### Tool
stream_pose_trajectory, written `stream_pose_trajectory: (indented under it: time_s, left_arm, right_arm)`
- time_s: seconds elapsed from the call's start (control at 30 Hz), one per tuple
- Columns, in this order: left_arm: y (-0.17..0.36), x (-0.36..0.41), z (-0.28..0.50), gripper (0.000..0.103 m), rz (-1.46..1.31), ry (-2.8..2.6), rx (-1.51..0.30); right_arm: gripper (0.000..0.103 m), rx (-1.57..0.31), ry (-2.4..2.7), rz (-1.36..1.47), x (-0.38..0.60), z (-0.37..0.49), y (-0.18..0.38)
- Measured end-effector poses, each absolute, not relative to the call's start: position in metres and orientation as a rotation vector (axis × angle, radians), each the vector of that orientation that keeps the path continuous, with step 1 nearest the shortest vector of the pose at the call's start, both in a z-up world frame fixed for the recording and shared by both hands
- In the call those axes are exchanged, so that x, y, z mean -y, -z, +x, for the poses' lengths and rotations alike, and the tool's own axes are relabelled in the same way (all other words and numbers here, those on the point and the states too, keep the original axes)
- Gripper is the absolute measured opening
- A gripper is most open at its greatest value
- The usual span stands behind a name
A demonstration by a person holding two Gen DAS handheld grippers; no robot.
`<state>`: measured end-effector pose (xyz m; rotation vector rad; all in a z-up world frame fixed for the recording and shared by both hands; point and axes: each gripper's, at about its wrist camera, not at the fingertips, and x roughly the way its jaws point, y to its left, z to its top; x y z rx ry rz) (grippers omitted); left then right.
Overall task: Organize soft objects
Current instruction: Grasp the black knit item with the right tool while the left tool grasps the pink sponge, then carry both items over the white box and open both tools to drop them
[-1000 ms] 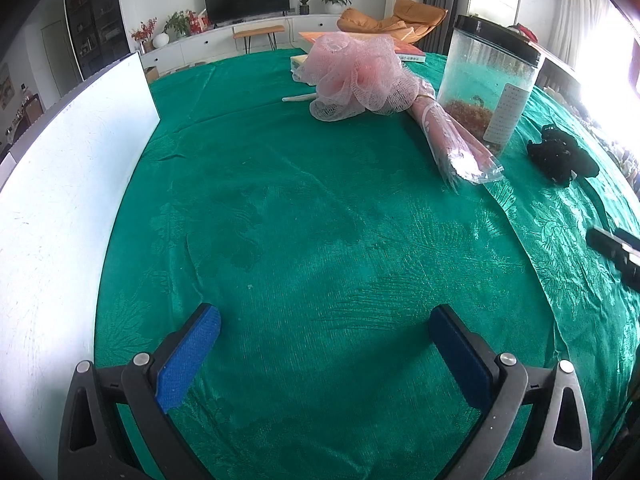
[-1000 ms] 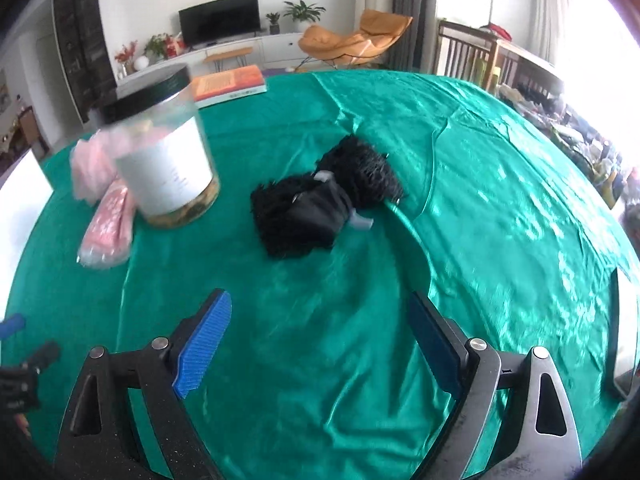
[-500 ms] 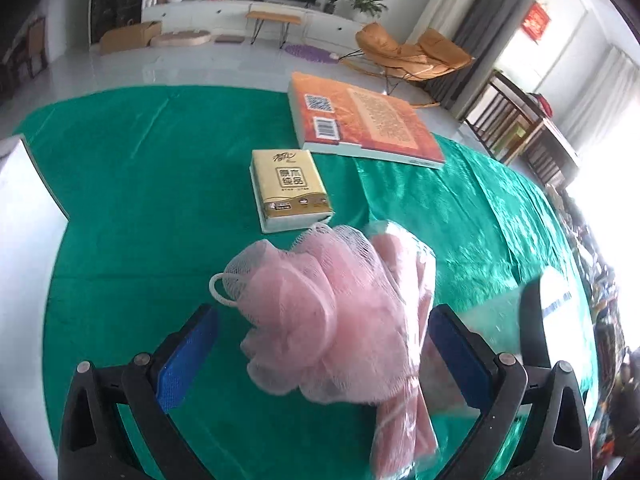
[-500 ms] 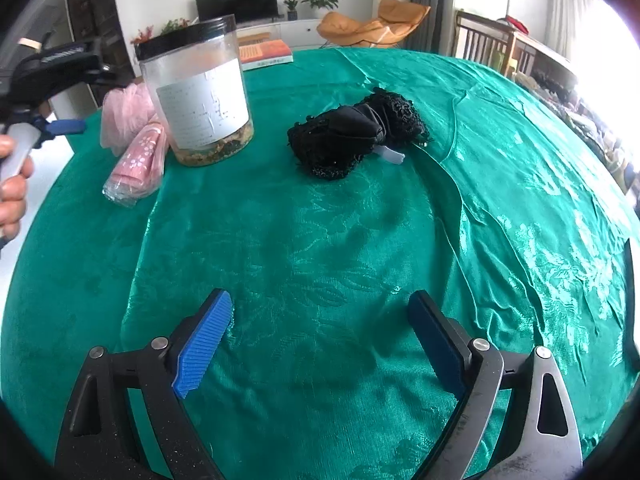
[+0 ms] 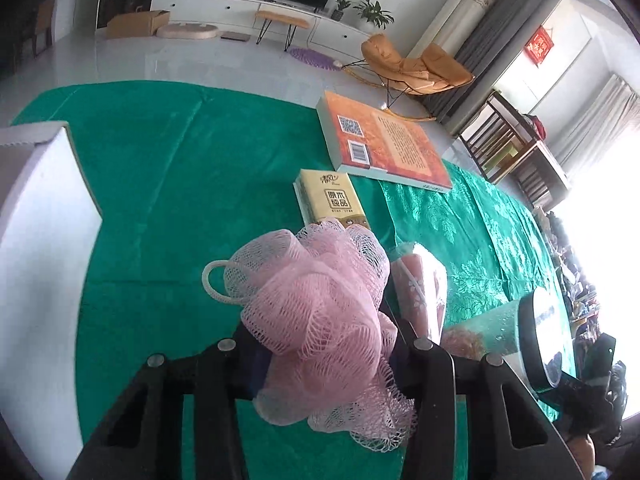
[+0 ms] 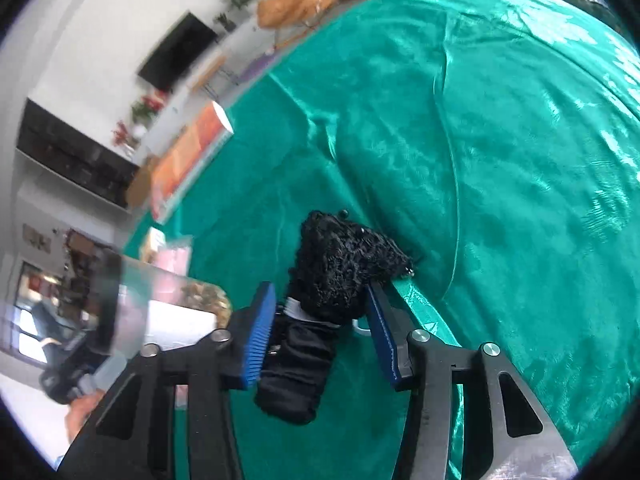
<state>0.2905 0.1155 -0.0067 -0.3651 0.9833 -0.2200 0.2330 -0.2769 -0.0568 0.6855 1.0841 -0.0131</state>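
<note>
Pink mesh bath pouf (image 5: 320, 320): I have it pinched in my left hand-held gripper (image 5: 324, 356), which was spread over bare cloth 1 second ago; the pouf bulges over both fingers and its white loop hangs free to the left.
Black mesh bundle (image 6: 336, 284): it sits between the blue pads (image 6: 260, 336) of my right hand-held gripper (image 6: 320, 328), which has come in from well back. The pads are nearly on it, but I cannot tell whether they grip it.
Pink wrapped roll (image 5: 420, 292): it lies on the bench (image 5: 180, 200) just beside the pouf, untouched.
Clear jar (image 5: 520, 340): hard-sided with a black lid, it stands near both grippers; I judge it an obstacle to any swing.
White box (image 5: 36, 240): open at the left edge, and my guess for the drop spot.
Tissue pack (image 5: 332, 200) and book (image 5: 384, 144): they lie beyond the pouf.
Meaning: within 1 second both grippers went from empty to engaging 1 soft item each, so sorting has just begun.
</note>
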Motion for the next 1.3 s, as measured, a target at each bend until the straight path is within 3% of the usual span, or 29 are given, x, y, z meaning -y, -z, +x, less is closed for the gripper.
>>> stream_pose_trajectory:
  time_s: [0.1, 0.37, 0.67, 0.73, 0.8, 0.87, 0.9, 0.97, 1.13, 1.3]
  left_arm:
    - [-0.023, -0.134, 0.273, 0.044, -0.358, 0.251, -0.944]
    - [-0.091, -0.217, 0.183, 0.044, -0.355, 0.274, -0.842]
    - [-0.084, -0.365, 0.051, 0.048, -0.352, -0.028, -0.849]
    - [-0.074, -0.392, 0.024, 0.056, -0.368, -0.095, -0.856]
    - [-0.061, -0.412, 0.005, 0.084, -0.364, -0.18, -0.871]
    - [-0.048, -0.428, -0.008, 0.097, -0.364, -0.268, -0.885]
    - [-0.042, -0.431, -0.013, 0.097, -0.371, -0.29, -0.884]
    - [-0.036, -0.435, -0.021, 0.097, -0.386, -0.319, -0.868]
    - [-0.04, -0.409, -0.012, 0.097, -0.369, -0.299, -0.796]
    - [-0.062, -0.334, 0.008, 0.097, -0.31, -0.099, -0.716]
  right_arm:
    - [0.032, -1.08, 0.033, 0.579, 0.27, 0.246, 0.034]
    - [0.031, -0.798, -0.073, 0.284, 0.217, 0.229, -0.11]
    - [0.031, -0.775, -0.658, 0.149, -0.023, 0.154, -0.186]
    - [0.031, -0.801, -0.779, 0.15, -0.077, 0.132, -0.185]
    - [0.032, -0.832, -0.873, 0.144, -0.124, 0.111, -0.176]
    - [0.037, -0.861, -0.952, 0.138, -0.16, 0.094, -0.159]
    - [0.056, -0.877, -0.981, 0.13, -0.172, 0.087, -0.151]
    - [0.078, -0.894, -0.99, 0.1, -0.178, 0.075, -0.136]
    - [0.077, -0.812, -0.804, 0.017, -0.129, 0.062, -0.1]
    - [0.077, -0.811, -0.42, -0.064, -0.029, 0.061, -0.025]
